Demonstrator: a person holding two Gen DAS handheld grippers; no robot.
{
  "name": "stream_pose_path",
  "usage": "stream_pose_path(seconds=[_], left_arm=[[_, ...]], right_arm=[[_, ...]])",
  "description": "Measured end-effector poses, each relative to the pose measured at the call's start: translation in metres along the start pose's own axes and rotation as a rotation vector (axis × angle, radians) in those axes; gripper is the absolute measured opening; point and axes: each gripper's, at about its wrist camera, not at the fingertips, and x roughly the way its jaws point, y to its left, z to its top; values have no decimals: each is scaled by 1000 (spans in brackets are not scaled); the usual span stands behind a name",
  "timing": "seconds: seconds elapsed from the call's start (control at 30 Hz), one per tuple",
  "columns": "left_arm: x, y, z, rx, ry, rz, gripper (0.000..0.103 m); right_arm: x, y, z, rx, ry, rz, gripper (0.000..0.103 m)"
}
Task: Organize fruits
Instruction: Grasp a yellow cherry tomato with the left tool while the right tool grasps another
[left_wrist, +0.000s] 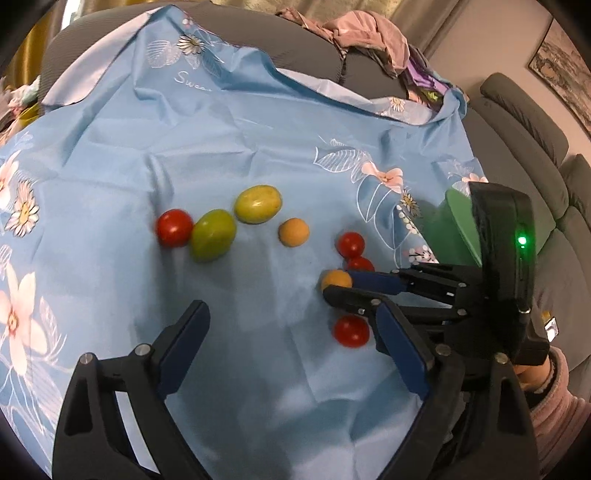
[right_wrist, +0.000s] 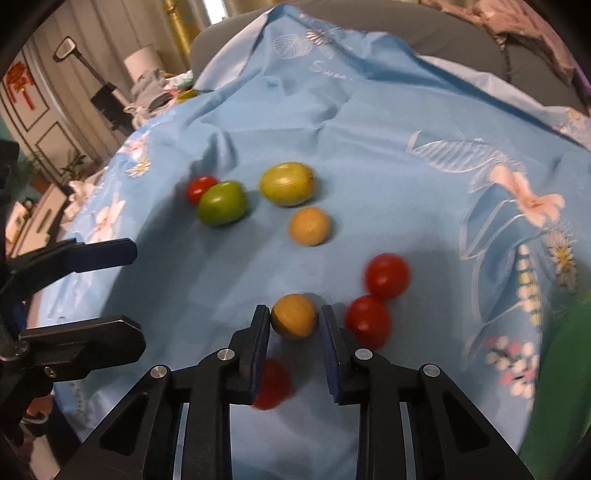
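Orange fruit (right_wrist: 294, 315) sits between the right gripper's (right_wrist: 294, 325) half-open jaws; left gripper (left_wrist: 291, 325) gapes empty.

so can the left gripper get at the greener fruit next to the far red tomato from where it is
Probably yes. The left gripper is open and holds nothing, and only bare blue cloth lies between it and the green fruit. The red tomato touching it could get nudged.
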Motion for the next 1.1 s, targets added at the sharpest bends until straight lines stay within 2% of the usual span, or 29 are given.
stream_pose_path(seconds=[0.1, 0.23, 0.3, 0.47, 0.87, 1.1], left_arm=[[14, -8, 10, 13, 19, -1, 84], [37, -16, 23, 9, 40, 34, 78], [49, -18, 29, 1, 51, 52, 69], [78, -20, 41, -10, 80, 112, 66], [99, -22, 57, 38, 75, 200, 27], [91, -18, 51, 15, 97, 163, 27]], right_arm=[[-3, -18, 2, 44, -11, -20, 28], [-8, -38, 0, 64, -38, -84, 28], [-11, -48, -1, 81, -51, -96, 28], [-14, -57, -6, 98, -72, -78, 28], [-13, -54, -6, 91, -94, -38, 28], [-17, -53, -8, 100, -103, -29, 28]])
